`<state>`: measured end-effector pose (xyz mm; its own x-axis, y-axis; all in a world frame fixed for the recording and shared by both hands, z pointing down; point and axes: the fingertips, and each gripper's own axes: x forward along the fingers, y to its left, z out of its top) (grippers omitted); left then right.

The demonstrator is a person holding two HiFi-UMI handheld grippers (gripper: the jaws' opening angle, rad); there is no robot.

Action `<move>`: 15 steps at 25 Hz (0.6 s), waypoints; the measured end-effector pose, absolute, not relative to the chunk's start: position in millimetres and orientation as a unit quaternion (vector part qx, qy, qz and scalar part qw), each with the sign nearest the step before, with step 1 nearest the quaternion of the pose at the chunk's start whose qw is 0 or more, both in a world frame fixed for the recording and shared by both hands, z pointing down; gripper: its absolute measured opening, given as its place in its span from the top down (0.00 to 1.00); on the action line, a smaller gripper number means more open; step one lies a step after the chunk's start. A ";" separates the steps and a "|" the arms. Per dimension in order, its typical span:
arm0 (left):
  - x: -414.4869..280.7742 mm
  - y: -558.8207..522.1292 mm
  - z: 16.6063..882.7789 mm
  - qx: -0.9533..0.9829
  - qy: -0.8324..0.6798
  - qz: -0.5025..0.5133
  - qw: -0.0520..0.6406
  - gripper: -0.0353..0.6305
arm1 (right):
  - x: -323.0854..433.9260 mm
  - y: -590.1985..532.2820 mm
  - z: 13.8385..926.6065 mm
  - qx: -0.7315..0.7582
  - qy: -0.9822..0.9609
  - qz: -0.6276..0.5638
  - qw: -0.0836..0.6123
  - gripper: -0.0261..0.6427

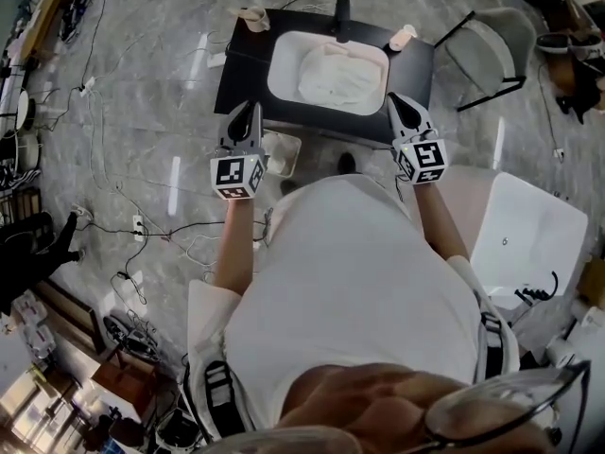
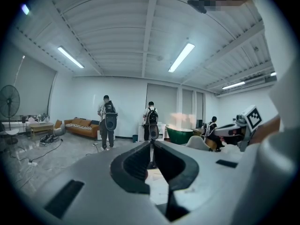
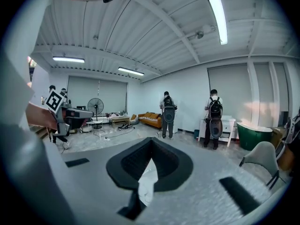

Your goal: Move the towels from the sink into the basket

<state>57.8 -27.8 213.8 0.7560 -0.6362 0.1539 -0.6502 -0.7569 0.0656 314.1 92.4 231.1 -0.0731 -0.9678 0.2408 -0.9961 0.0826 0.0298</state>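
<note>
Count: one sink (image 1: 282, 64), one white towel heap (image 1: 336, 76) inside it (separate towels can't be counted), one basket (image 1: 293, 146), two grippers. The sink sits in a black counter (image 1: 238, 76) on a grey marbled floor (image 1: 161, 112) strewn with cables, with the basket on the floor at the sink's 7 o'clock. Both forearms are raised, tips pointing to 12 o'clock. Left gripper (image 1: 248, 113) is at the counter's near edge, right gripper (image 1: 398, 104) at the sink's 4 o'clock. Both have jaws closed tip to tip, holding nothing.
</note>
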 end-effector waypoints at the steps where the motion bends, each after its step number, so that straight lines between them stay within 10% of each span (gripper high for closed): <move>1: 61.2 -28.5 215.2 0.936 -0.342 0.063 0.057 0.90 | 316.5 92.9 232.8 0.675 -0.728 0.073 0.099 0.97; 15: 175.2 -60.9 303.0 0.944 -0.273 0.167 0.081 0.90 | 374.6 82.3 298.6 0.669 -0.717 0.144 0.134 0.97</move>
